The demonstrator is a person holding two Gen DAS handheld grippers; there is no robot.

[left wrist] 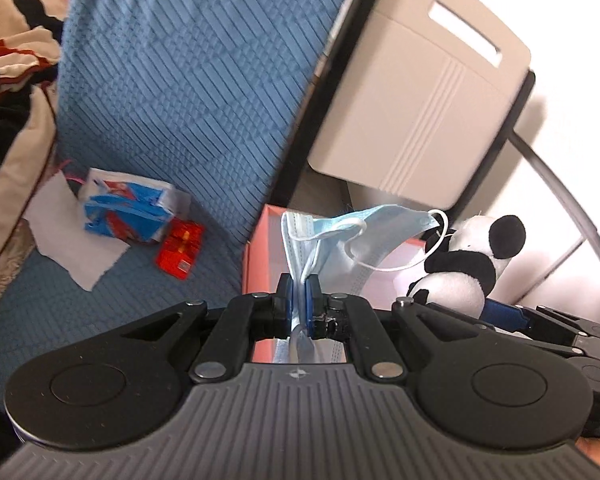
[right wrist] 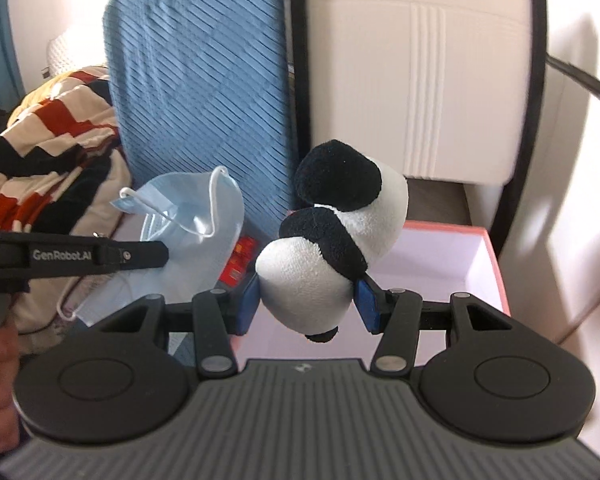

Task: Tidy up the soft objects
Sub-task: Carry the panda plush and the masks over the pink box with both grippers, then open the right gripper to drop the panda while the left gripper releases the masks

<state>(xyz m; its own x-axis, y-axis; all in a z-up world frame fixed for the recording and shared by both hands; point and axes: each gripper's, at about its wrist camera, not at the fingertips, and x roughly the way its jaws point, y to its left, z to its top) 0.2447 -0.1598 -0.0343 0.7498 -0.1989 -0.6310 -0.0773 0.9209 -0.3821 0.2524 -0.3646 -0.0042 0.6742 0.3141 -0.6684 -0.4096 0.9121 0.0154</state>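
We have both soft things in hand and neither is put away yet. Our left gripper (left wrist: 298, 300) has its jaws pinched nearly together on a fold of the blue face mask (left wrist: 356, 236); the rest of the mask, with its white ear loops, hangs in the air above the near corner of the pink box (left wrist: 255, 256). Our right gripper (right wrist: 306, 304) has its jaws about half open and pressed on either side of the panda plush (right wrist: 332, 248), which sits tilted between the blue pads, also above the box (right wrist: 496, 264); in the right wrist view the box's white inside looks bare where we can see it, though the near part is hidden behind the plush and the gripper.

So we judge the picking up as done for these two and the placing as left to do: both need lowering into the box and letting go. On the blue sofa cover (left wrist: 179, 80) a white cloth (left wrist: 71, 236) lies under a blue and red packet (left wrist: 127, 212), with a small red packet (left wrist: 179, 254) just beside it; whether the cloth counts among the soft things to tidy we cannot tell, but it may be next.
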